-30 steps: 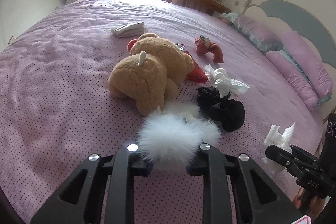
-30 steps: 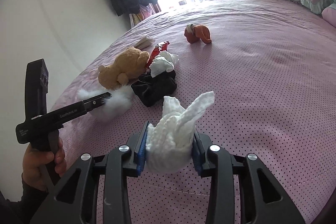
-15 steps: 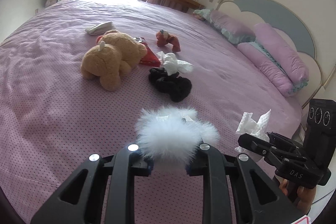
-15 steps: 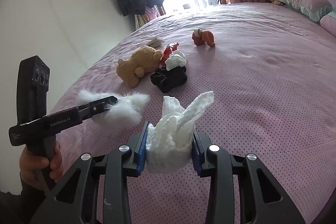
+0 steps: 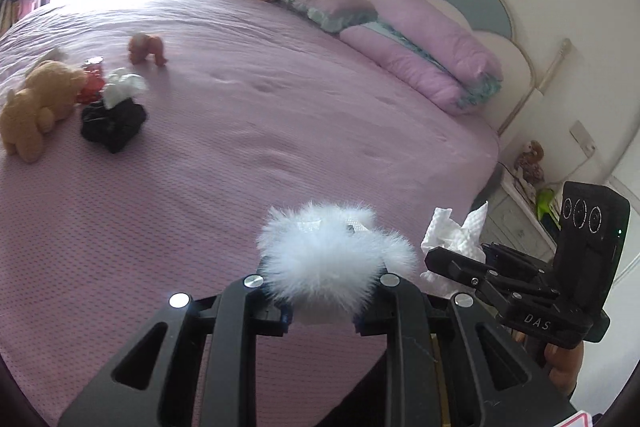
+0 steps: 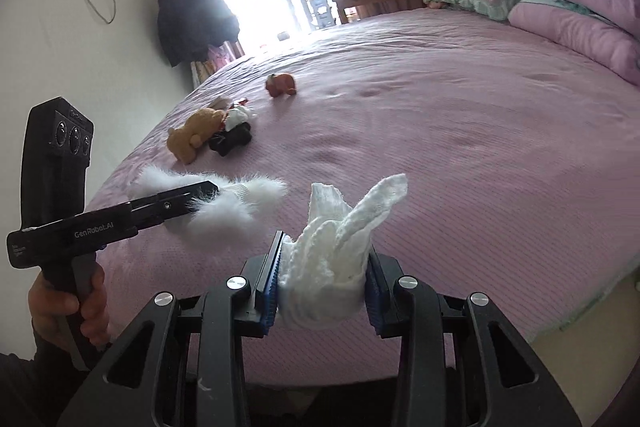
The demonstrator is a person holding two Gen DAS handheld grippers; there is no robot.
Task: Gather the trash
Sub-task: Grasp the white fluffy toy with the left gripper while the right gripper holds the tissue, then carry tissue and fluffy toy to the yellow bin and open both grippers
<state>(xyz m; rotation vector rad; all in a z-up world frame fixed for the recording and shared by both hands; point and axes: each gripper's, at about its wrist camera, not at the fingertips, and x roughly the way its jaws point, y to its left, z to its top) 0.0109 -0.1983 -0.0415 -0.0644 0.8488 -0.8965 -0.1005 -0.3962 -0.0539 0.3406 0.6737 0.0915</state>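
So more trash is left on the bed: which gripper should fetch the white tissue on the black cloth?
Neither yet: the left gripper holds white fluff, the right gripper a crumpled tissue. The remaining tissue lies leftward, favouring left.

Ahead of the right gripper (image 6: 323, 287) the purple bedspread (image 6: 460, 147) lies bare; to its left the left gripper (image 6: 192, 195) crowds close; far ahead-left a teddy bear (image 6: 192, 135) and black cloth (image 6: 232, 141) cluster.

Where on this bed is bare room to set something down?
The bedspread lies bare between the pillows, the orange toy and the near edge. It is crowded around the teddy bear, black cloth and white tissue.
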